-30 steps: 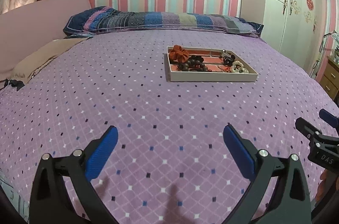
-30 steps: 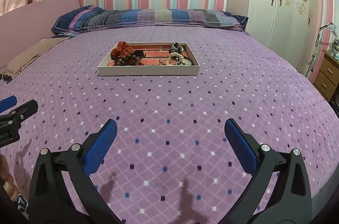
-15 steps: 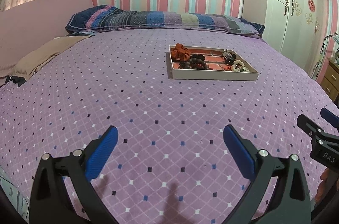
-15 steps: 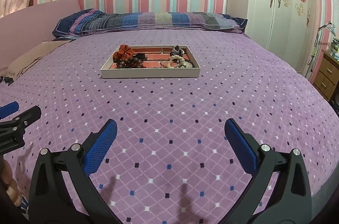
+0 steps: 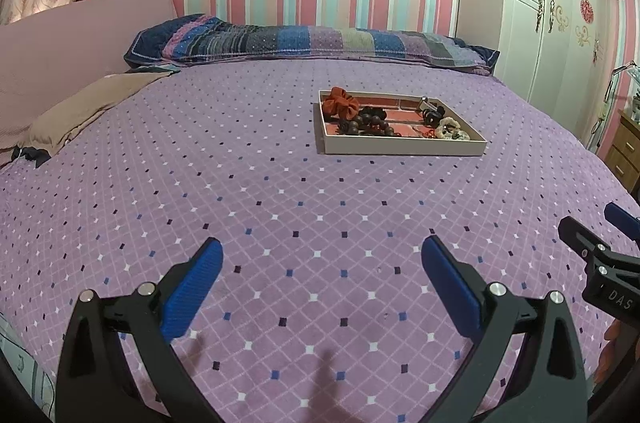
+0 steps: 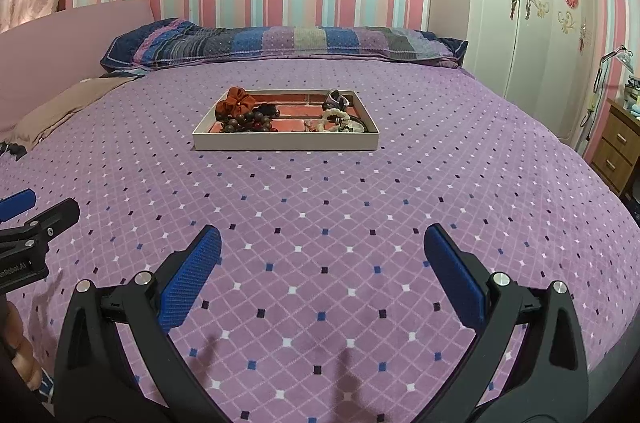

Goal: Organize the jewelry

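A tray [image 6: 286,141] on the bed [image 6: 320,207] holds all visible jewelry [image 6: 248,121]; 2 grippers, left gripper [image 5: 320,267] and right gripper [image 6: 320,255], hover wide and empty, well short of it.

bare purple bedspread [image 6: 320,207] lies open between both spread-jawed grippers and the jewelry tray [image 6: 286,142]. the tray's low rim walls its crowded contents. a long pillow [image 6: 280,43] and a wardrobe [image 6: 532,23] stand well beyond.

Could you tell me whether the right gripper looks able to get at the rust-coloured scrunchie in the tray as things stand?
Probably yes: the right gripper is open, the bedspread between bears nothing, and the scrunchie sits uncovered in the tray's far left corner.
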`<state>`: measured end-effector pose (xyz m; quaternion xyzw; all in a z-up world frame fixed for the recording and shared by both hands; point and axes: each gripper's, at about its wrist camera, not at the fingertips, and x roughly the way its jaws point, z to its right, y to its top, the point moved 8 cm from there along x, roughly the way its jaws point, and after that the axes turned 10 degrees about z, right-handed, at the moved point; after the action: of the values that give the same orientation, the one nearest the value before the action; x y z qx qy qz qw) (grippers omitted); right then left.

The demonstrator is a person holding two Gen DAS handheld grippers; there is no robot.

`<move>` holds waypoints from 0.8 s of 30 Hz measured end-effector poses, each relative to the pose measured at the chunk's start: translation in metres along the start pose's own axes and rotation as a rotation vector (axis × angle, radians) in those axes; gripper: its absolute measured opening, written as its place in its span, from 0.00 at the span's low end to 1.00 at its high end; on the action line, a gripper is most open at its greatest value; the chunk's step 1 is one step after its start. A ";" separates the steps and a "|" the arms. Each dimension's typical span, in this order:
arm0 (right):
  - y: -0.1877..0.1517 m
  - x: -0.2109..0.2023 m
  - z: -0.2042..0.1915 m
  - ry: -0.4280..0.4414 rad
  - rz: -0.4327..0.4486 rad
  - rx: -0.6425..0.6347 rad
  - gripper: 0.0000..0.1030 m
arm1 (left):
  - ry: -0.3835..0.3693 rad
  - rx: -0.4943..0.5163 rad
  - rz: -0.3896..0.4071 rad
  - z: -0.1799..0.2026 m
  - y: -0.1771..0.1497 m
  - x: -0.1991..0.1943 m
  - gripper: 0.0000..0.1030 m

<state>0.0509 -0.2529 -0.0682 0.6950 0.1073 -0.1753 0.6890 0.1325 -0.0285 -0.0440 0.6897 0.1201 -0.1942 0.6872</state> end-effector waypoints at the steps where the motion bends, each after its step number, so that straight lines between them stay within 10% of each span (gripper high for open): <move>1: 0.000 0.000 0.000 0.000 -0.001 0.001 0.96 | 0.000 0.002 0.000 0.000 0.000 0.000 0.95; 24: 0.003 -0.004 0.005 -0.022 0.008 0.009 0.96 | -0.004 0.031 0.010 0.006 0.003 0.000 0.95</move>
<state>0.0477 -0.2579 -0.0642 0.6968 0.0961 -0.1804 0.6875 0.1330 -0.0342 -0.0416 0.7006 0.1119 -0.1941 0.6775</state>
